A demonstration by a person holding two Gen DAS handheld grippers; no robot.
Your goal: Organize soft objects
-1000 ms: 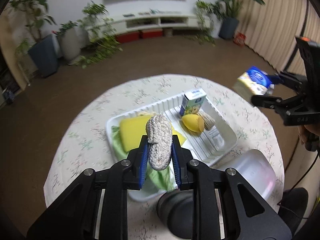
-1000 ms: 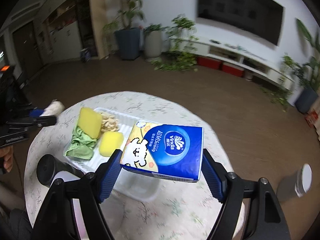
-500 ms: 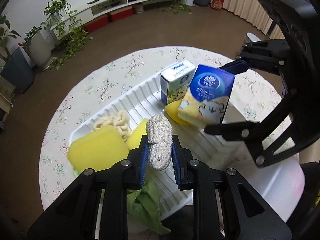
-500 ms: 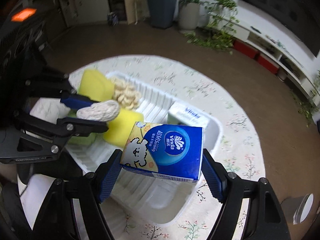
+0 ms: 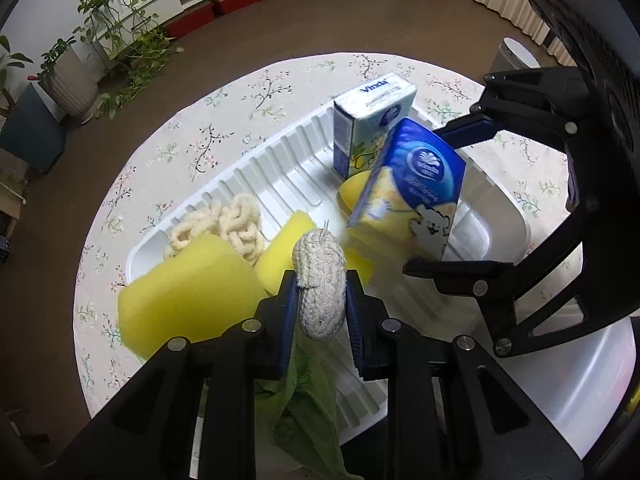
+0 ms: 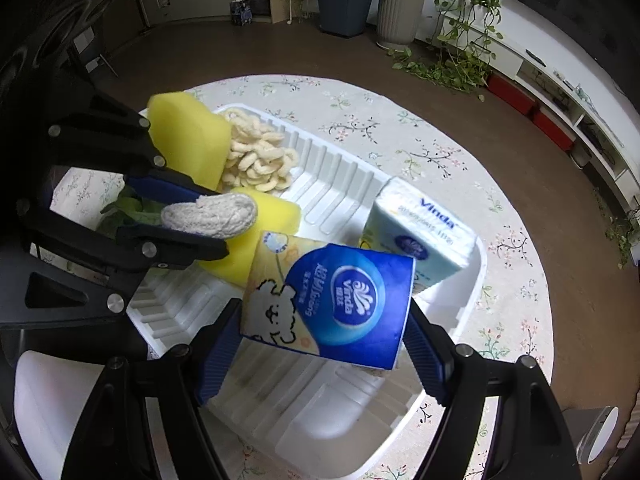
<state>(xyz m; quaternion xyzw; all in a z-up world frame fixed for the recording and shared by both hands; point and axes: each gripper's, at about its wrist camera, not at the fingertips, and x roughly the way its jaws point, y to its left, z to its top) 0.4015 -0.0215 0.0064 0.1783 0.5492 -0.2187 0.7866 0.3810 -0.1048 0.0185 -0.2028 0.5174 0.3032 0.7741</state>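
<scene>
My left gripper grips a grey woven rope pad low over the white ribbed tray; its jaws are opening, pads still touching the pad. My right gripper is shut on a blue and yellow tissue pack, tilted just above the tray's middle. In the tray lie two yellow sponges, a cream knitted chain, a green cloth, a small yellow piece and an upright pale tissue pack.
The tray sits on a round table with a floral cloth. A white plastic lid lies beside the tray near me. A grey bin stands on the brown floor, with potted plants and a low shelf further off.
Both grippers have come down and together over the tray. The rope pad now hangs close above the sponges, and the tissue pack has dropped toward the tray's middle beside the upright pack.
</scene>
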